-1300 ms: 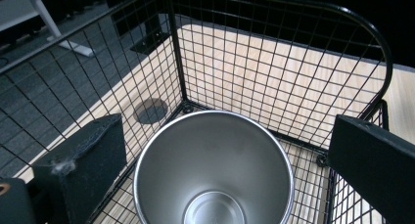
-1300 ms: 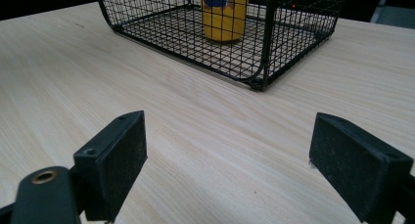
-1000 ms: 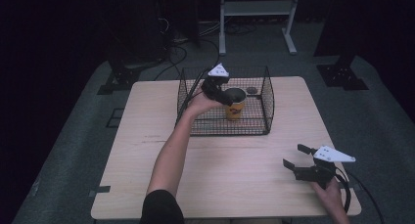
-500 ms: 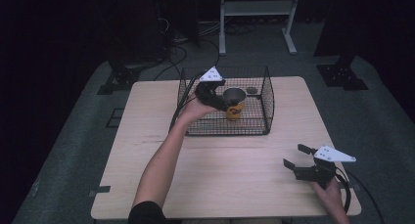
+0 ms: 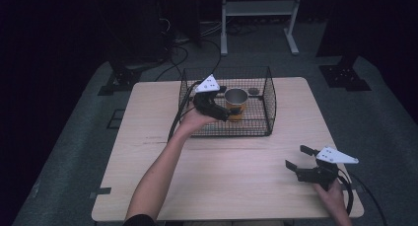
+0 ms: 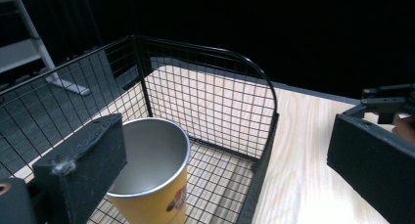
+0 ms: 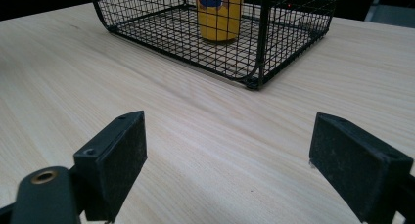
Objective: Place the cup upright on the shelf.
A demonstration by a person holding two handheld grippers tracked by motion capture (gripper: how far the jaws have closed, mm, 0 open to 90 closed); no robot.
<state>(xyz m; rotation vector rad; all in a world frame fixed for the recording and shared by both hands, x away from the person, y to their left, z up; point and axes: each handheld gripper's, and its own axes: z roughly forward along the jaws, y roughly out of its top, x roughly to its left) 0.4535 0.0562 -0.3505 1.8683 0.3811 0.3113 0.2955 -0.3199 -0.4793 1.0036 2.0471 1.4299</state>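
A yellow cup [image 5: 237,103] with a silver inside stands upright in the black wire basket [image 5: 268,107] at the table's far middle. My left gripper [image 5: 226,112] reaches over the basket's near left side, just beside the cup. In the left gripper view the cup [image 6: 155,185] sits close to the left pad [image 6: 85,168] while the left gripper [image 6: 227,136] stands open, its jaws wide apart and holding nothing. My right gripper [image 5: 296,156] hovers open over the table's near right. In the right gripper view the right gripper [image 7: 237,150] faces the basket [image 7: 254,62] and cup [image 7: 219,13] from well back.
A small dark object [image 5: 253,91] lies in the basket's far right part. The wooden table [image 5: 222,176] has bare room between the basket and my right gripper. Cables, stands and a white frame stand on the dark floor beyond.
My left gripper has drawn back a little toward the near left side of the basket. The cup stands in the basket. The right gripper has not moved.
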